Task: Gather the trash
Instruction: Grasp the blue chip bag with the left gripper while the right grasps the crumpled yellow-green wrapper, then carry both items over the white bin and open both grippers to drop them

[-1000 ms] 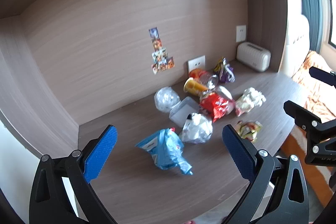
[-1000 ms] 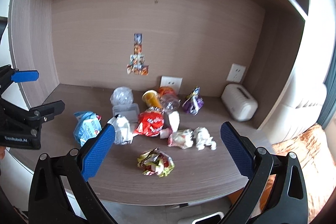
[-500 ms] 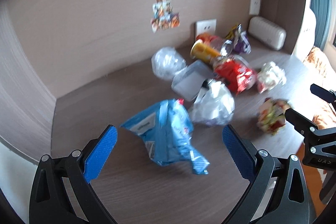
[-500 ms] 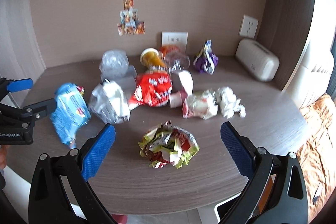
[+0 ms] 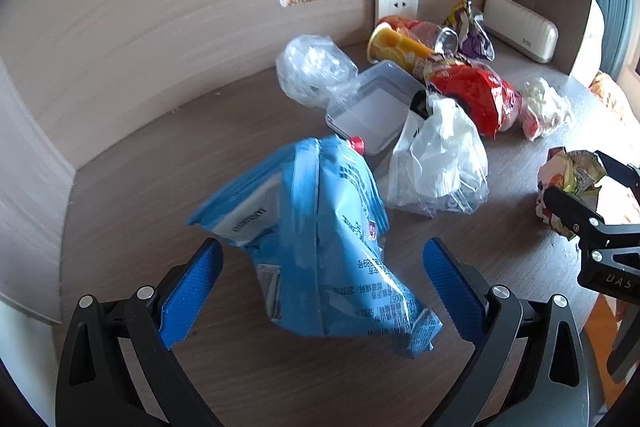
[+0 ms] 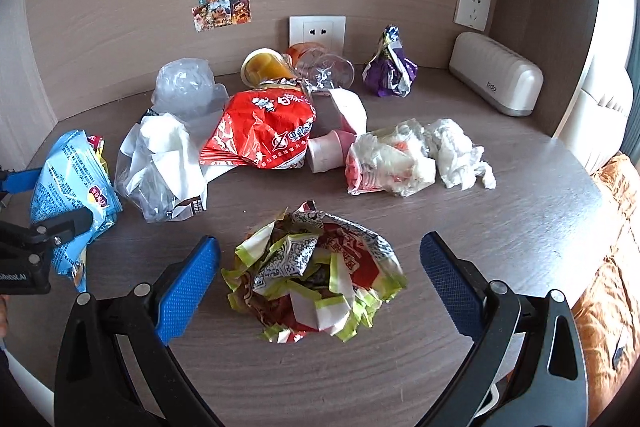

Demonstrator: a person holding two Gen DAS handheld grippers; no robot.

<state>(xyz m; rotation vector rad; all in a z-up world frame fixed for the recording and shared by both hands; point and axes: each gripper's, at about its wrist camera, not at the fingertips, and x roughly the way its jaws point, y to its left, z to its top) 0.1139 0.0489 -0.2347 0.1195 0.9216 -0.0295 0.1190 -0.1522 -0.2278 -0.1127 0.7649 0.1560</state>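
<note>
A crumpled blue snack bag [image 5: 320,239] lies on the wooden desk [image 5: 160,187], and my open left gripper [image 5: 320,283] straddles it with a blue pad on each side. It also shows in the right wrist view [image 6: 68,195]. A crumpled yellow-green and red wrapper [image 6: 316,271] lies between the blue pads of my open right gripper [image 6: 316,279]; it also shows in the left wrist view [image 5: 568,183]. Neither gripper holds anything.
Behind lie a white plastic bag [image 6: 160,167], red snack bag [image 6: 264,131], clear lidded box [image 5: 372,107], clear crumpled bag [image 6: 184,87], yellow cup [image 6: 264,67], purple wrapper [image 6: 388,71], tissues [image 6: 420,155] and a white device [image 6: 496,83] by the wall.
Both grippers have moved forward and down toward the desk. The blue bag now sits between the left pads and the yellow-green wrapper between the right pads.
</note>
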